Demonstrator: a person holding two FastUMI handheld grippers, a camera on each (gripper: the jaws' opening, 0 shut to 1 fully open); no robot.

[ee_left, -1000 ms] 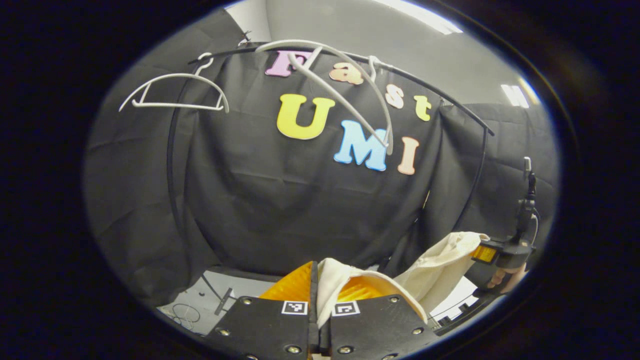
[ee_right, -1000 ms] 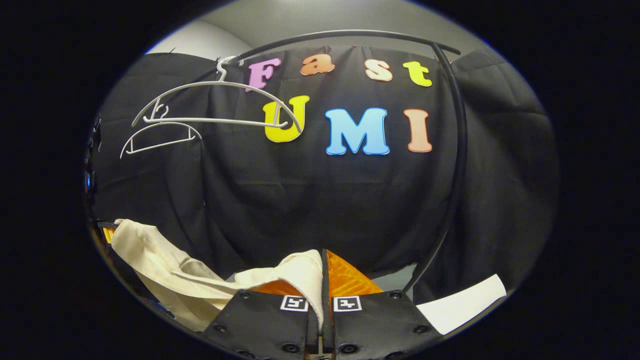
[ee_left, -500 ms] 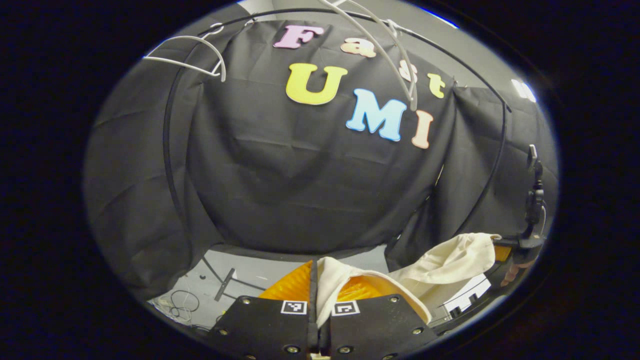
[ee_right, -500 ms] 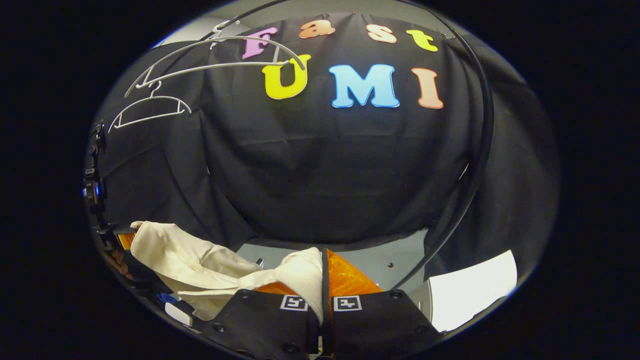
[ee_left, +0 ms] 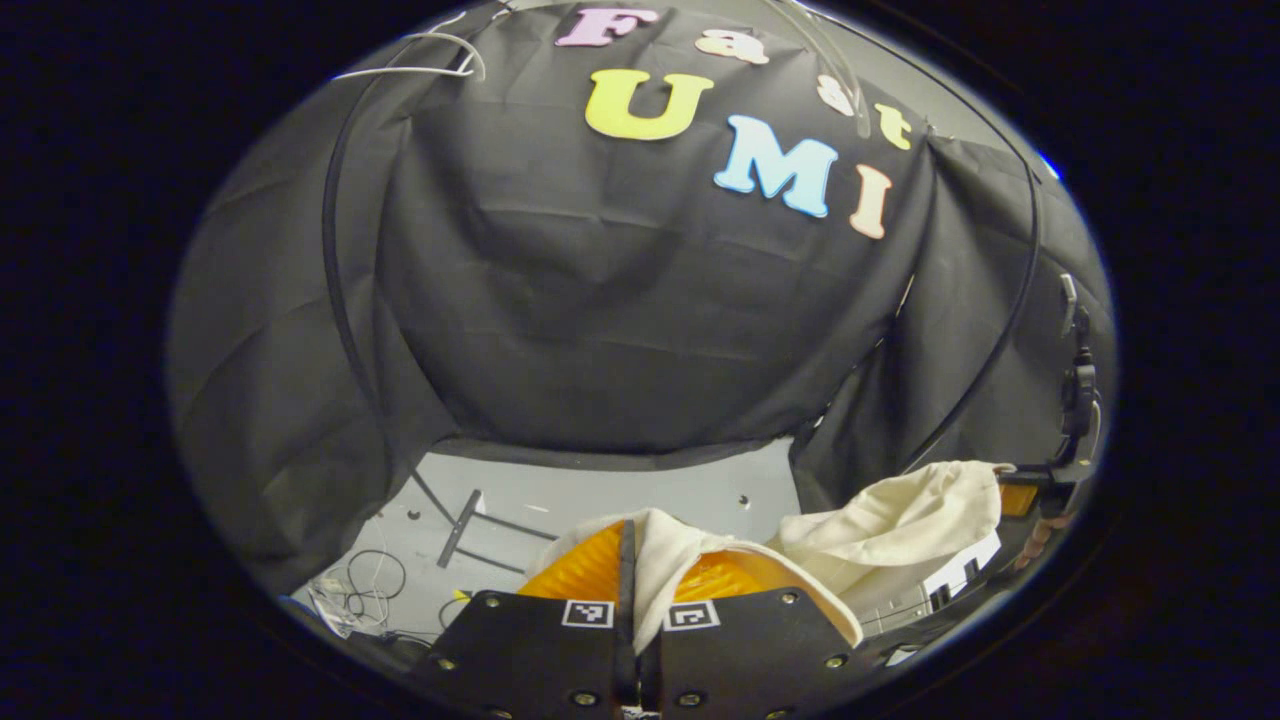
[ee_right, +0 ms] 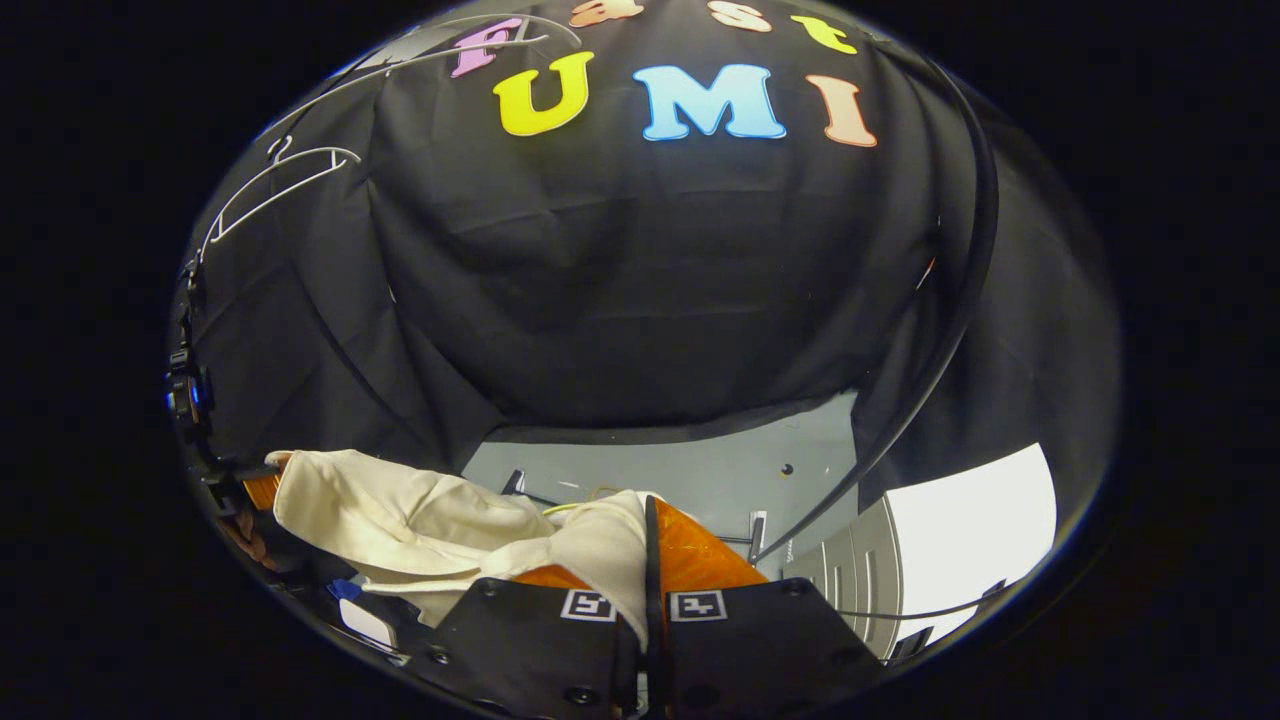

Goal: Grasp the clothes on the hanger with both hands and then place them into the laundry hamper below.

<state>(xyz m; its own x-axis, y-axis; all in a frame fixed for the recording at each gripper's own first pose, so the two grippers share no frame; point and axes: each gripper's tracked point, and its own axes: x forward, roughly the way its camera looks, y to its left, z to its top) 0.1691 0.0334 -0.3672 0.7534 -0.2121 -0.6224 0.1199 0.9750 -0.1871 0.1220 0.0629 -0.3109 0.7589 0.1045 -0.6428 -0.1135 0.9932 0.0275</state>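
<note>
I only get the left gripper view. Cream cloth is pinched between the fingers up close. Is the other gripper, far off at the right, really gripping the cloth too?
Observer: Yes. In the right gripper view, the right gripper has both fingers closed on a fold of the cream garment.
Operator: Is a basket anywhere near it?
Observer: A pale ribbed object sits low on that view's right side. I cannot tell whether it is the hamper.

Cream garment (ee_left: 890,520) off hanger (ee_right: 270,185), bunched, held aloft.
</note>
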